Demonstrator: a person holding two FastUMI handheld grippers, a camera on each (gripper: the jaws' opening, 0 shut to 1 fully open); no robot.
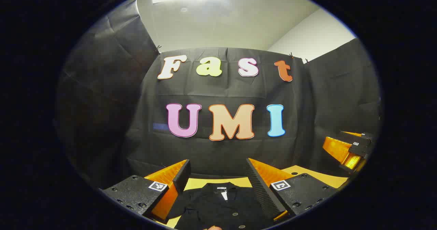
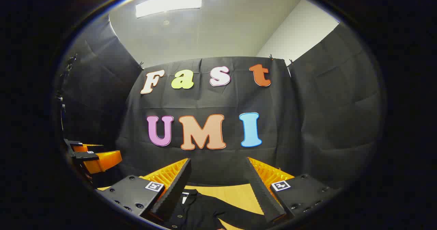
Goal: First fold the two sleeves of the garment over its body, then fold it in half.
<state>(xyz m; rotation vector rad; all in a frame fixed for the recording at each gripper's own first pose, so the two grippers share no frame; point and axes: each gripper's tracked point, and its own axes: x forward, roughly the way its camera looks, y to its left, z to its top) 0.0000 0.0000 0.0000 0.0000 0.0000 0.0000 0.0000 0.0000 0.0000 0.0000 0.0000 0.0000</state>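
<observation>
Table (image 1: pixel 309 176) surface, yellow-tan, runs under both tools up to its far edge at the black cloth wall. Spread flat on it lies the garment (image 1: pixel 218 207), a dark buttoned shirt with its collar toward that far edge; one sleeve (image 2: pixel 235 213) stretches sideways across the table in the right gripper view. Above the shirt's collar area the left tool (image 1: pixel 217 178) hangs released, fingers wide apart and gripping nothing. Over the sleeve side, the right tool (image 2: pixel 218 180) is likewise spread and empty. A small white tag at the collar (image 1: pixel 223 194) is probably a label.
</observation>
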